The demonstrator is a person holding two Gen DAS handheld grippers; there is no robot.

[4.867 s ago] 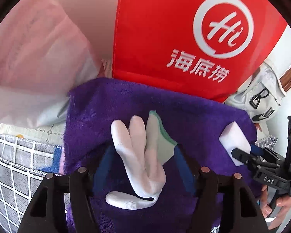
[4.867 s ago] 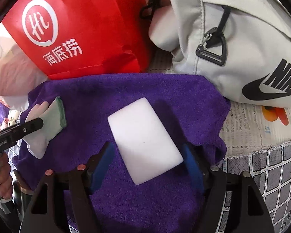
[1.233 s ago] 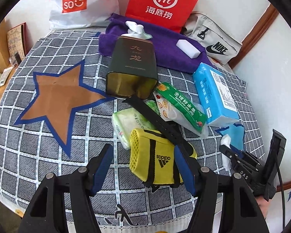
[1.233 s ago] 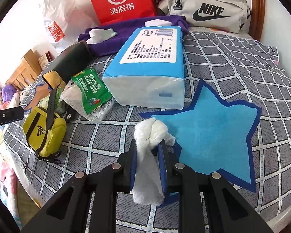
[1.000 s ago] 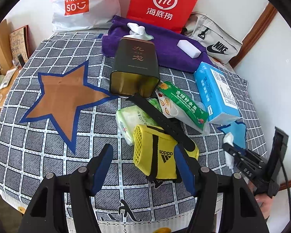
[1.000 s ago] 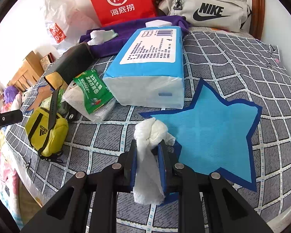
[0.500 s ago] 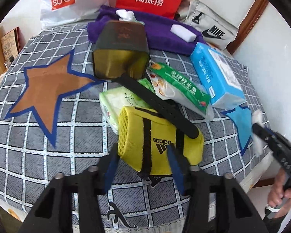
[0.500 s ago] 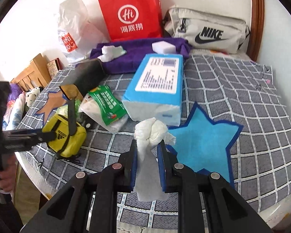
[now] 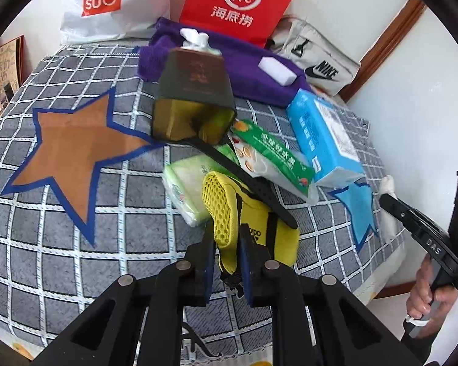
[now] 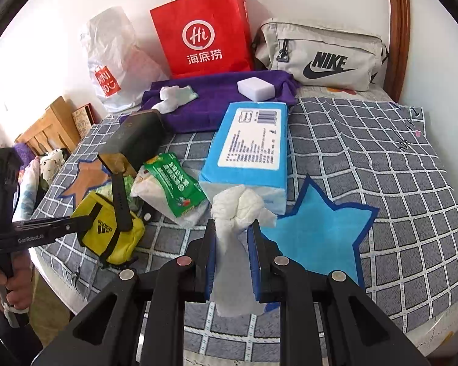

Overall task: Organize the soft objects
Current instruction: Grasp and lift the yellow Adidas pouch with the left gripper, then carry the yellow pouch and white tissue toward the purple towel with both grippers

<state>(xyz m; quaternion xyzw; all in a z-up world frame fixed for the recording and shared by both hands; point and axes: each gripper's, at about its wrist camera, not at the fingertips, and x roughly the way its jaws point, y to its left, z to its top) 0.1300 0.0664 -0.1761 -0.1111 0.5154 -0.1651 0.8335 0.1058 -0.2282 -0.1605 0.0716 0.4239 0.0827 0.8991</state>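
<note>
The left tool (image 9: 226, 245) had just closed and pinched the mesh edge of the yellow pouch (image 9: 253, 222), which sat near the front edge of the checked tabletop (image 9: 76, 244). A black strap (image 9: 247, 180) ran over the pouch toward the dark box (image 9: 195, 97) at 12 o'clock from it. A green pack (image 9: 183, 189) lay touching the pouch at 10 o'clock, a green-and-white packet (image 9: 268, 155) at 1 o'clock, and the blue tissue pack (image 9: 323, 137) beyond that. The right tool (image 10: 231, 239) pinched a knotted white rag (image 10: 238, 207), held above the tabletop with the blue star (image 10: 317, 231) at 3 o'clock of it. At the back a purple towel (image 10: 216, 91) carried a white glove (image 10: 174, 97) and a white sponge (image 10: 256, 89), with a red bag (image 10: 204, 30) and a grey Nike bag (image 10: 320, 55) behind. A brown star (image 9: 70, 149) lay at 10 o'clock from the pouch
</note>
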